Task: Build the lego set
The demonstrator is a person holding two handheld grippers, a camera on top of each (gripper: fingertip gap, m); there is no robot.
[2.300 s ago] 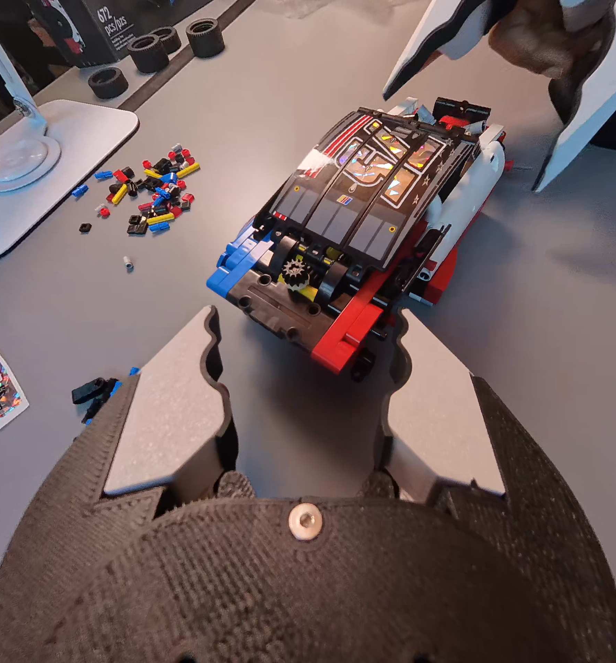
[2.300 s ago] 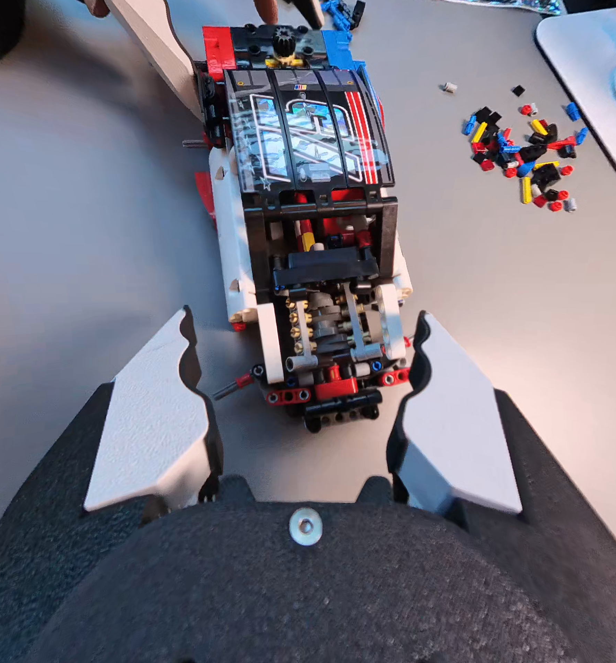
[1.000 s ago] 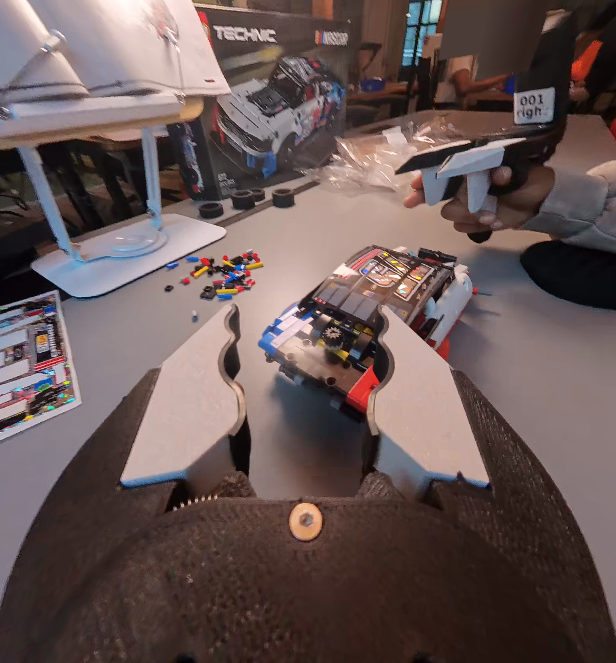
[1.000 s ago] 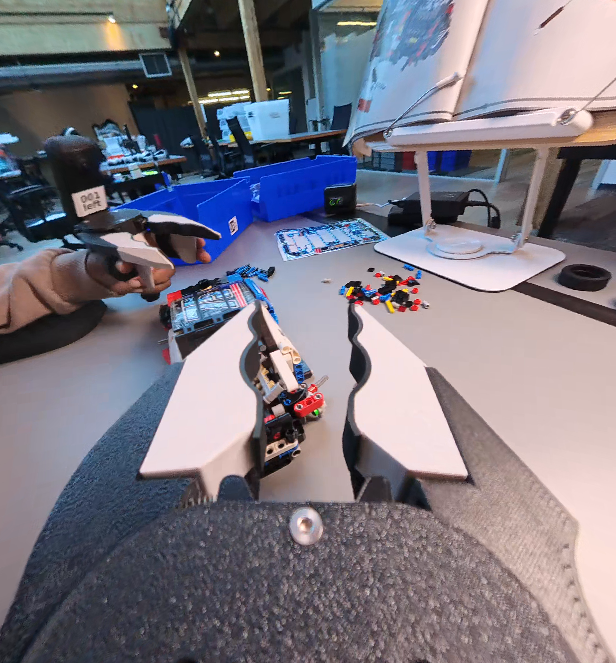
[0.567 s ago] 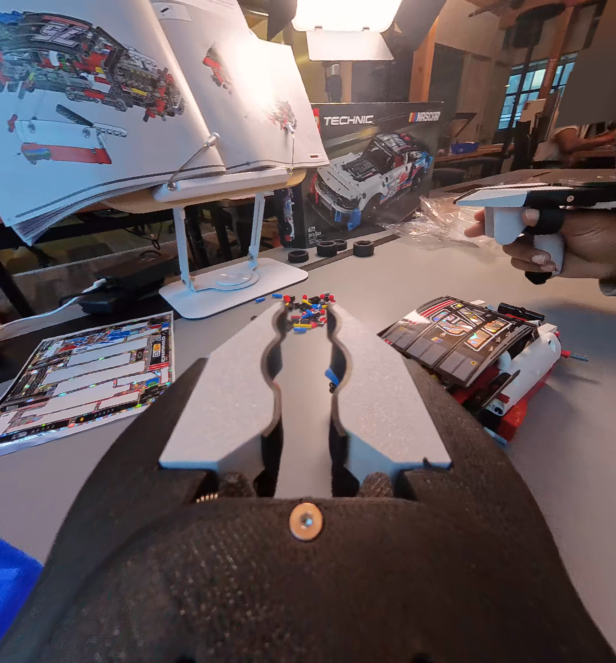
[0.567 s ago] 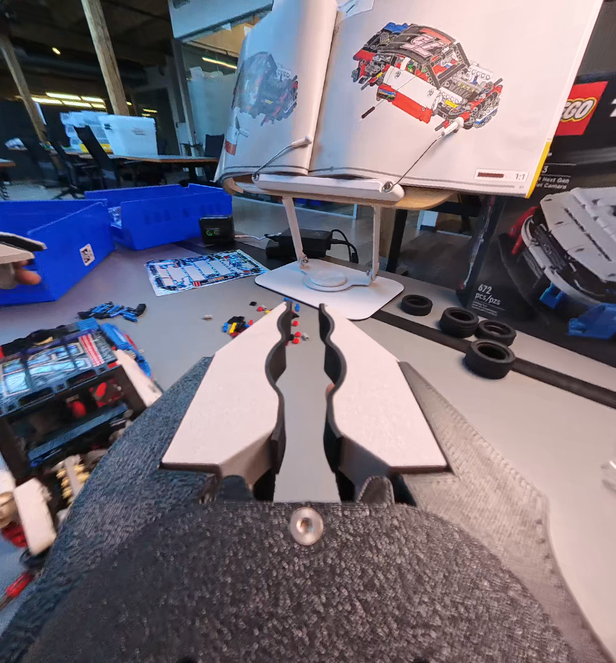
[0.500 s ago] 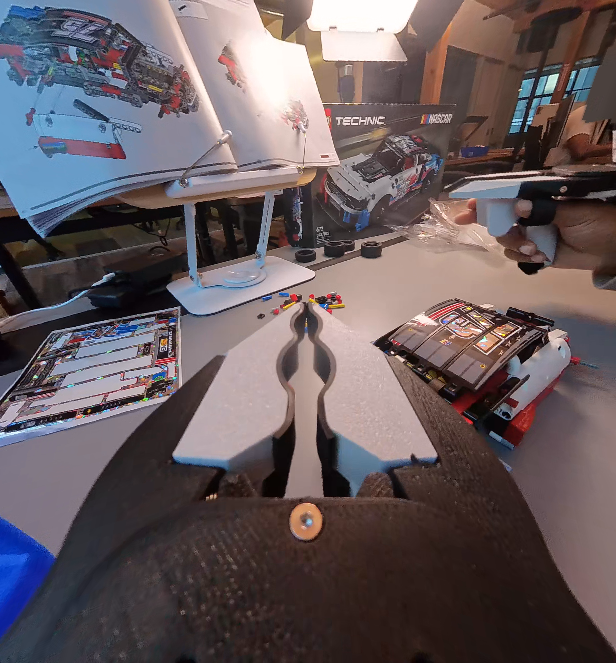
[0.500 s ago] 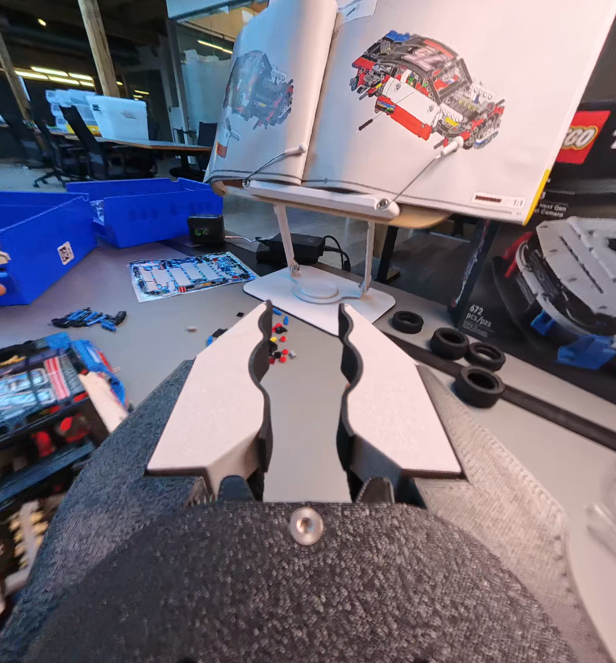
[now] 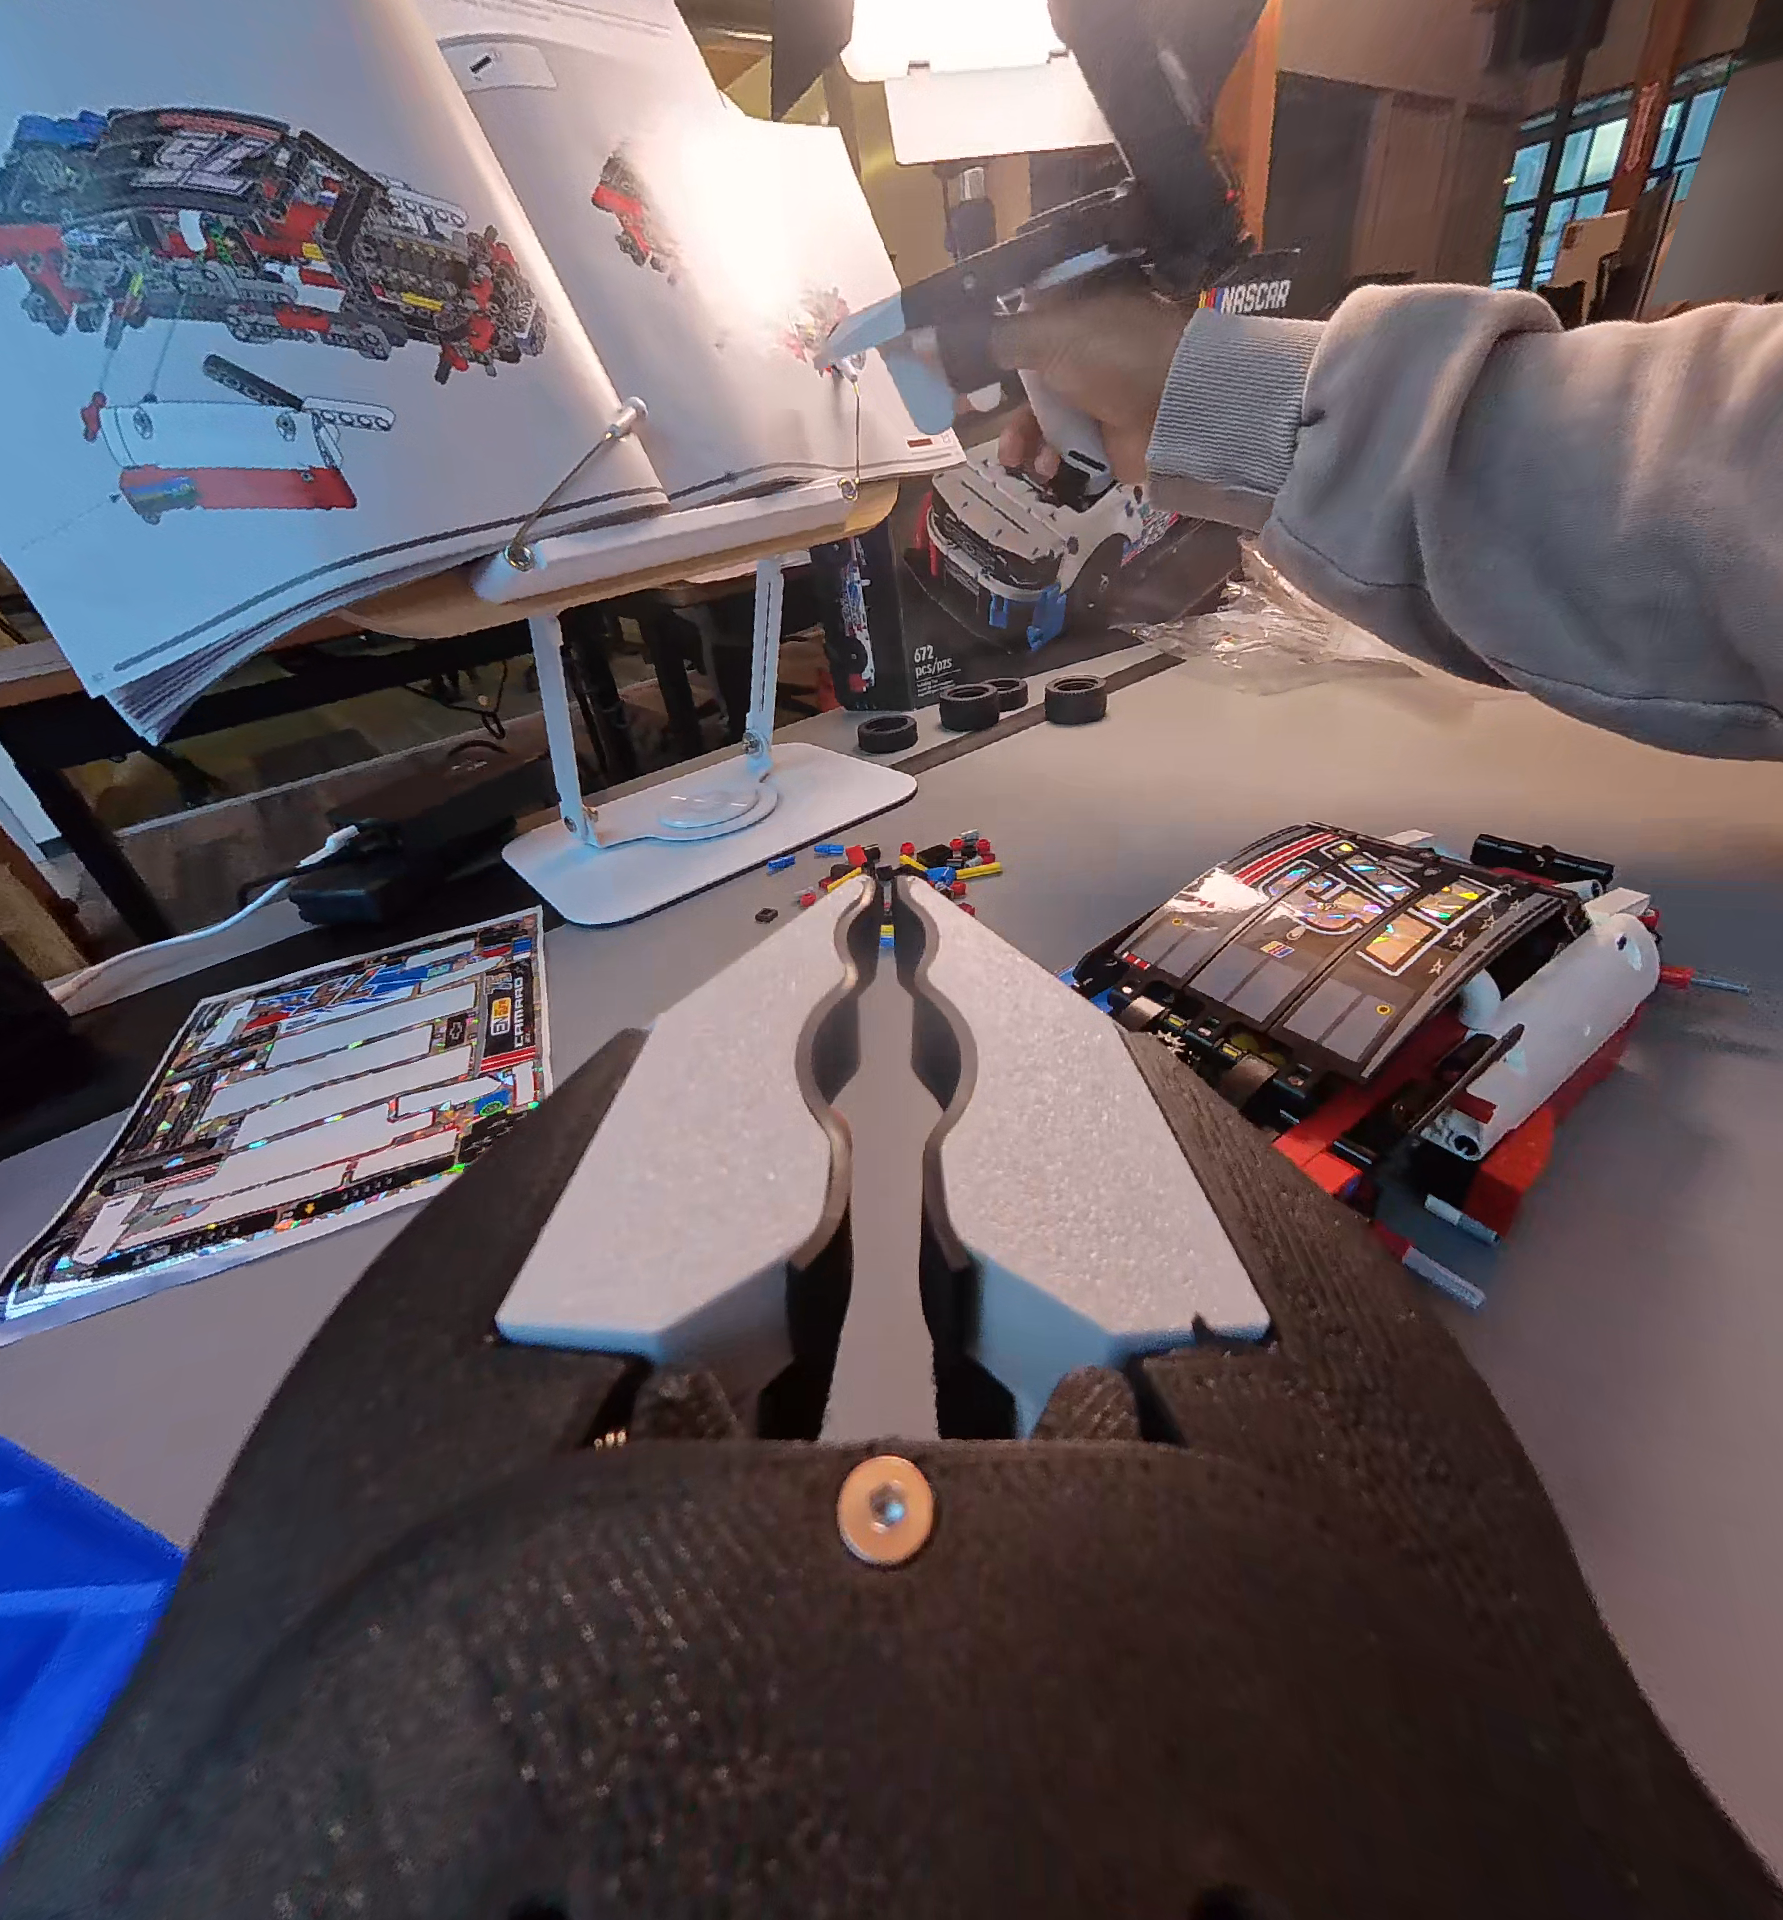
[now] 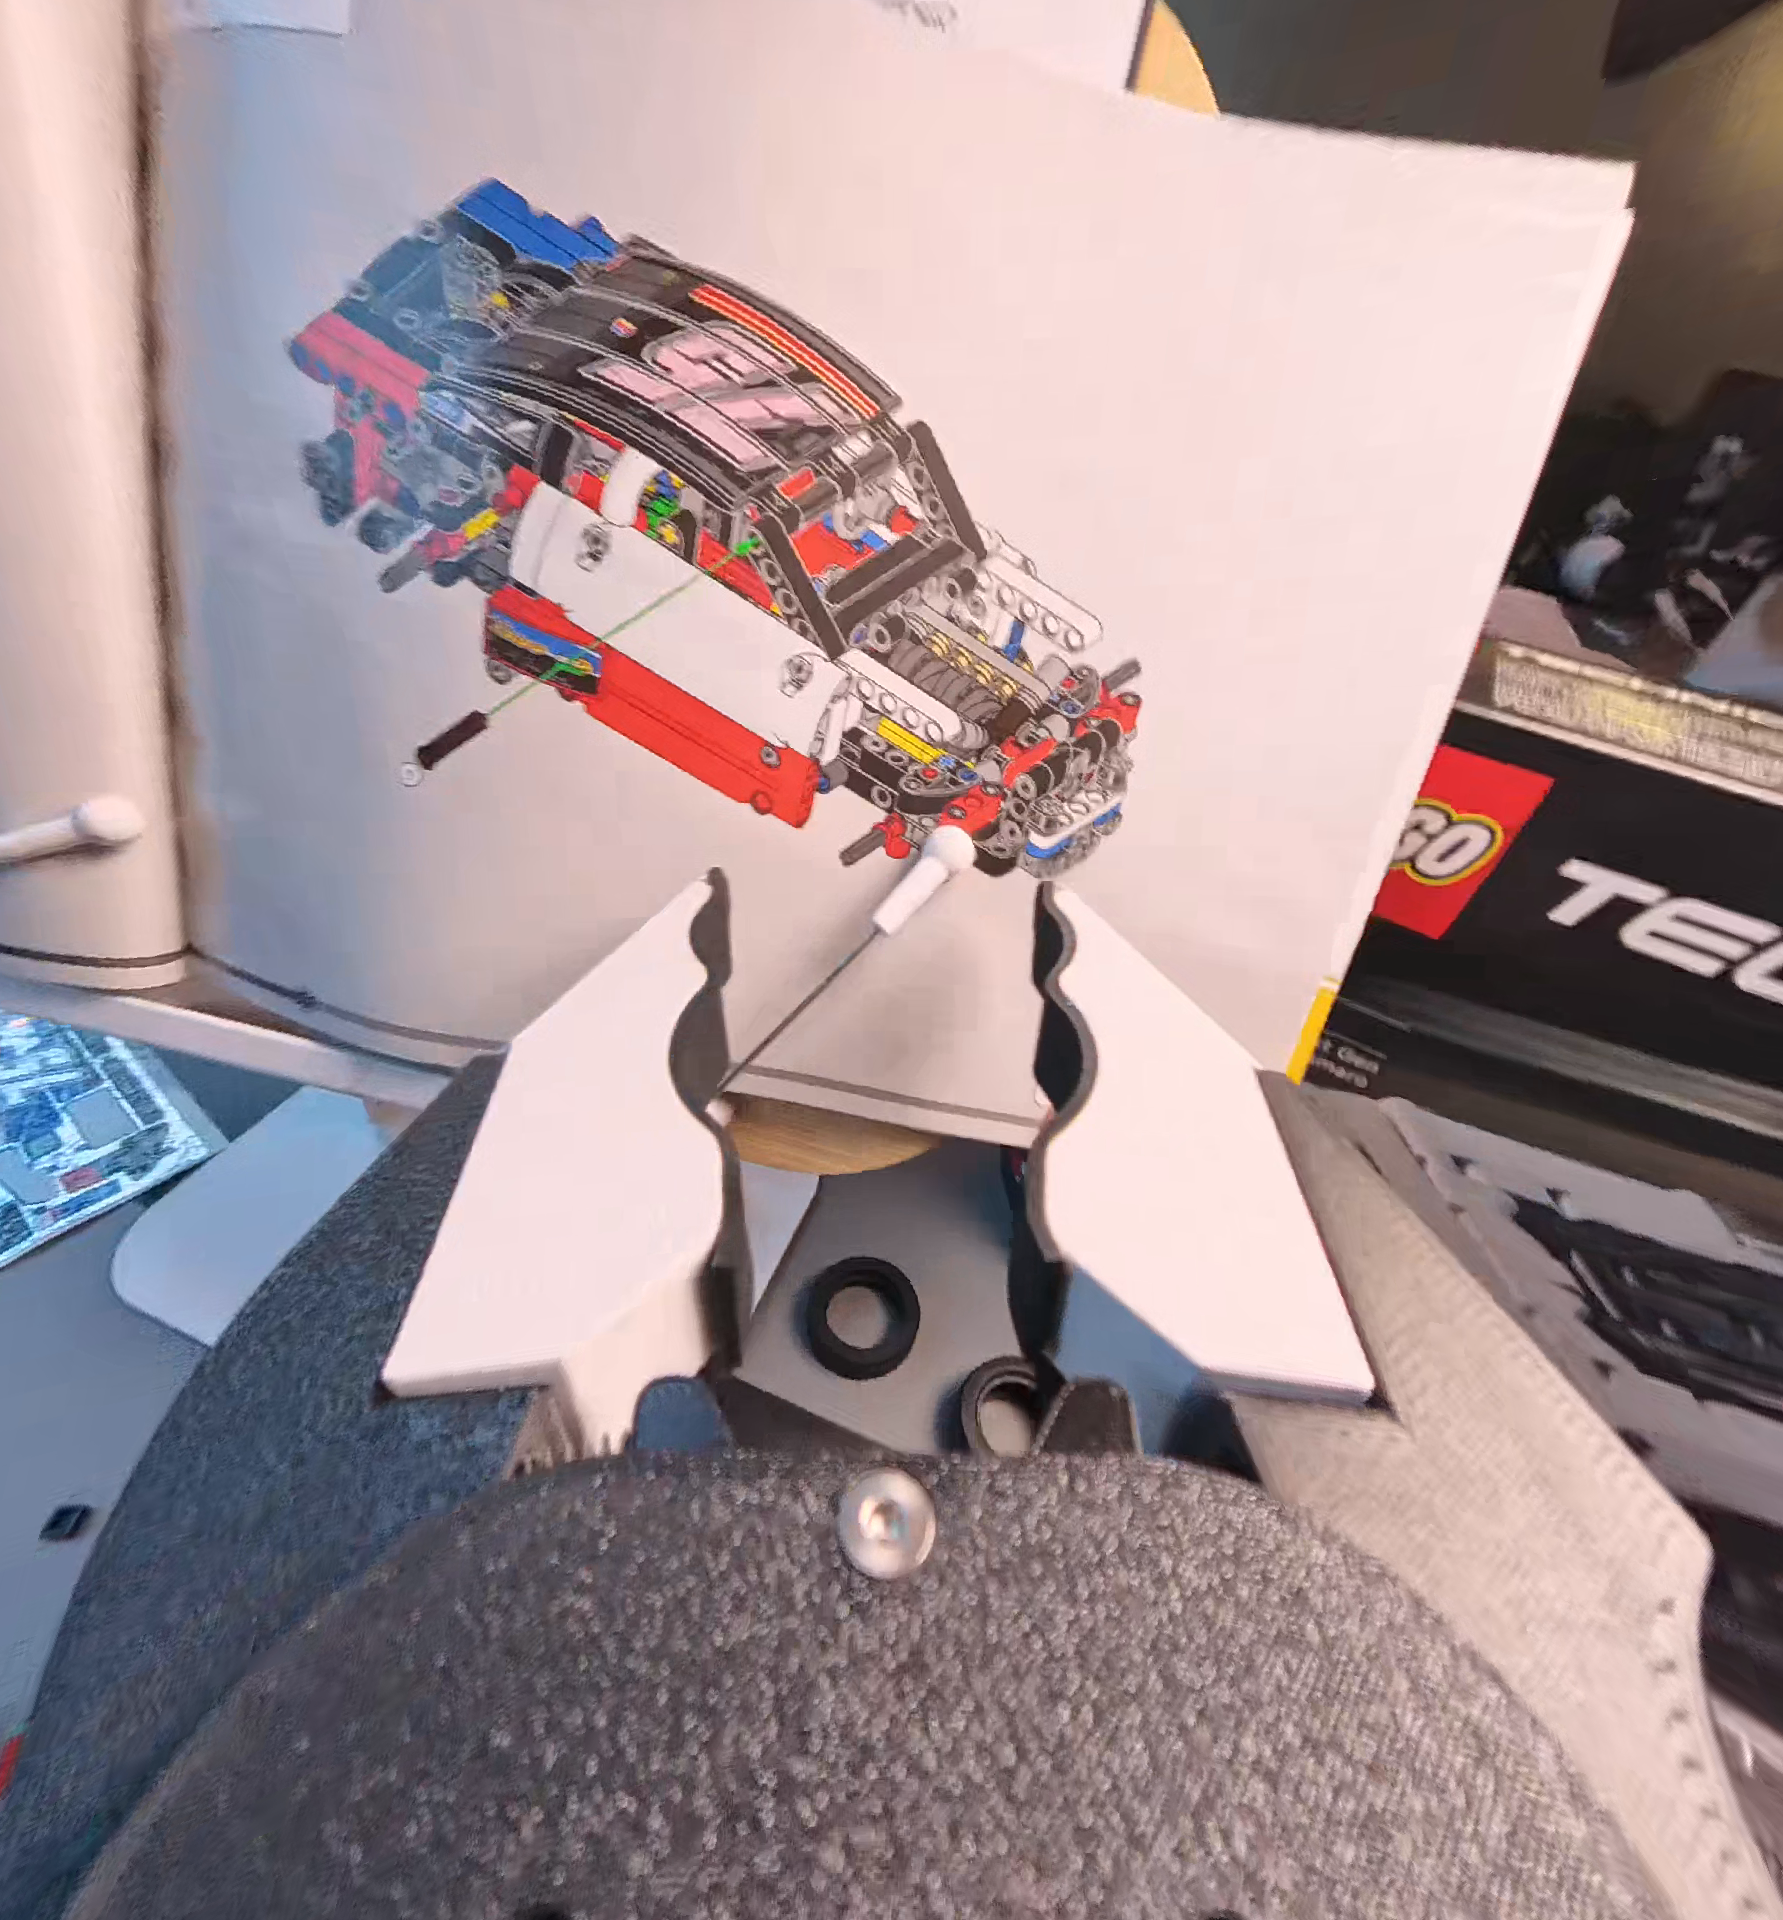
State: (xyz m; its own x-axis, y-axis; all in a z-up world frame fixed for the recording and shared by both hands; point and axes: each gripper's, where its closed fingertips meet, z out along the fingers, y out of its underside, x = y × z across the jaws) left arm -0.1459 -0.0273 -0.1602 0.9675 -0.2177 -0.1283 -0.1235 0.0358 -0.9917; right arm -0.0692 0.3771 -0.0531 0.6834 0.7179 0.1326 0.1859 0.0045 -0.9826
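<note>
Both grippers have lifted away from the half-built car (image 9: 1386,997), which sits alone on the grey table (image 9: 1645,1455), nothing holding it. The right gripper (image 10: 882,904) has swung up to the instruction booklet (image 10: 1178,468) on its white stand (image 9: 721,810), jaws spread and empty around the wire page clip (image 10: 913,883) — a page turn looks likely. The left gripper (image 9: 885,894) hovers, tongs nearly pressed together, empty. Beyond lie loose pieces (image 9: 908,862), a sticker sheet (image 9: 284,1091), tyres (image 9: 970,707) and the set's box (image 10: 1645,935).
</note>
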